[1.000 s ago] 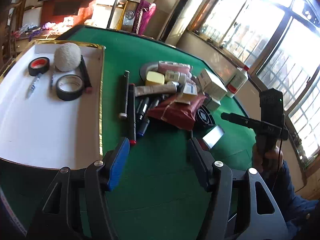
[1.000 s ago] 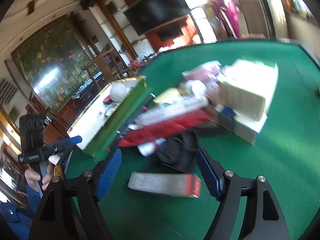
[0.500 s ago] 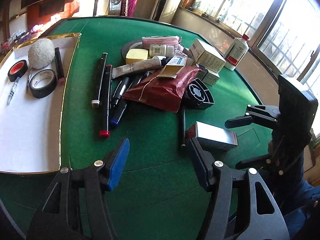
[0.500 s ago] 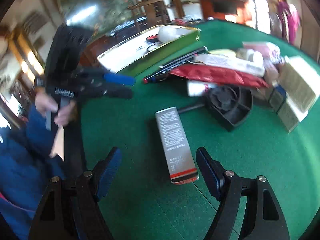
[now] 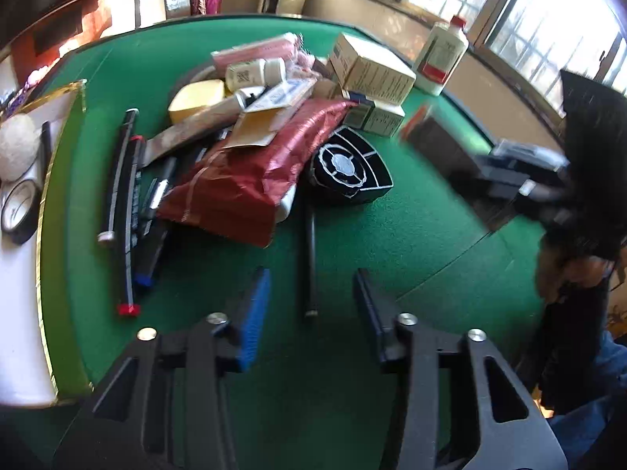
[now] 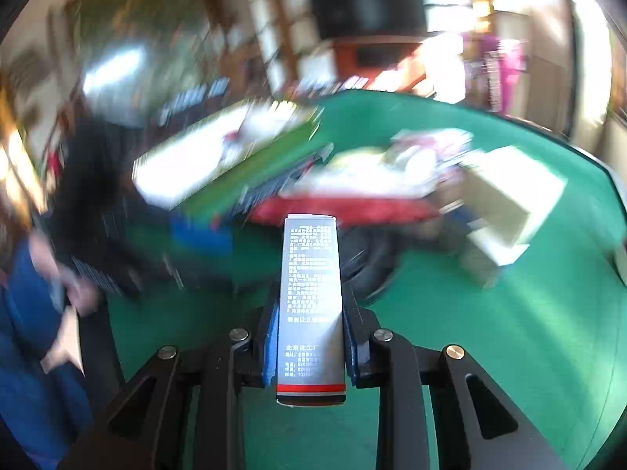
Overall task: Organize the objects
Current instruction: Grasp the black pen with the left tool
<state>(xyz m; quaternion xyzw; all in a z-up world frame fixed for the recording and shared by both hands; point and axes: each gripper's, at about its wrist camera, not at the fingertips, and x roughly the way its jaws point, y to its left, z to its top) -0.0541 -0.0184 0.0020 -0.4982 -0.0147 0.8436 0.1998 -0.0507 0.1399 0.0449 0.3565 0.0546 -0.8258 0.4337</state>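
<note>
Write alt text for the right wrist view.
The right tool clamps a tall grey box with a red band, jaws having just closed on it. Behind, blurred, lie the green table and a cluttered pile.

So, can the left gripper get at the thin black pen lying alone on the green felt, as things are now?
Probably yes. The left gripper is empty, its jaws have just been closing, and the black pen lies between them on bare felt, clear of the red bag.

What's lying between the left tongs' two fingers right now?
A thin black pen lies on the green table in the gap, untouched; the left tongs have just been closing around it. The left wrist view shows this.
</note>
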